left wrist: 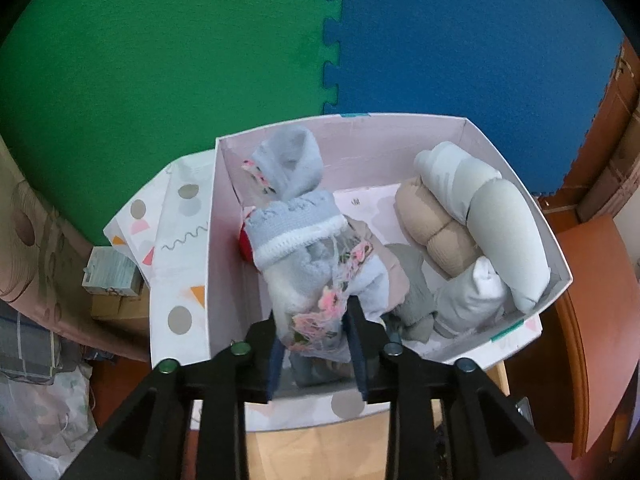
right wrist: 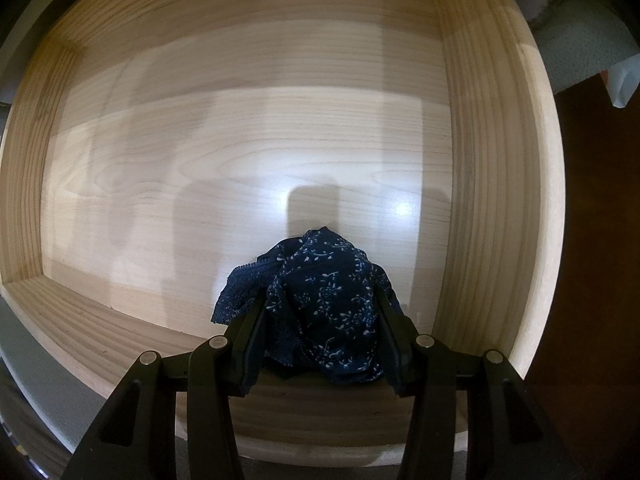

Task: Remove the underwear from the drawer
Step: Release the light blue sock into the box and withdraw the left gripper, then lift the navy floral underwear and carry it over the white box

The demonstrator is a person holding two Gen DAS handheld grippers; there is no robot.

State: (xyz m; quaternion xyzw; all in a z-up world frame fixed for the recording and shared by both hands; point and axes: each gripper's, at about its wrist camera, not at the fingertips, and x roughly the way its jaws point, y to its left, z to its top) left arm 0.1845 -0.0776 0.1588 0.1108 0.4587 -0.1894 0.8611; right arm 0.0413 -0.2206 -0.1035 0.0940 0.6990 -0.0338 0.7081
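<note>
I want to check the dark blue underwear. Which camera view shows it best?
The right wrist view shows it best: the dark blue underwear, with small white flowers and lace edge, sits between the right tongs above the wooden drawer. The left wrist view shows nothing of it, only a box of other clothes.

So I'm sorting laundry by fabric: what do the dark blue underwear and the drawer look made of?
The dark blue underwear looks like thin soft cloth with a small white flower print and a lace edge, possibly cotton. The drawer looks like pale, smooth wood: grain lines run across floor and walls, and its floor shines faintly.
</note>
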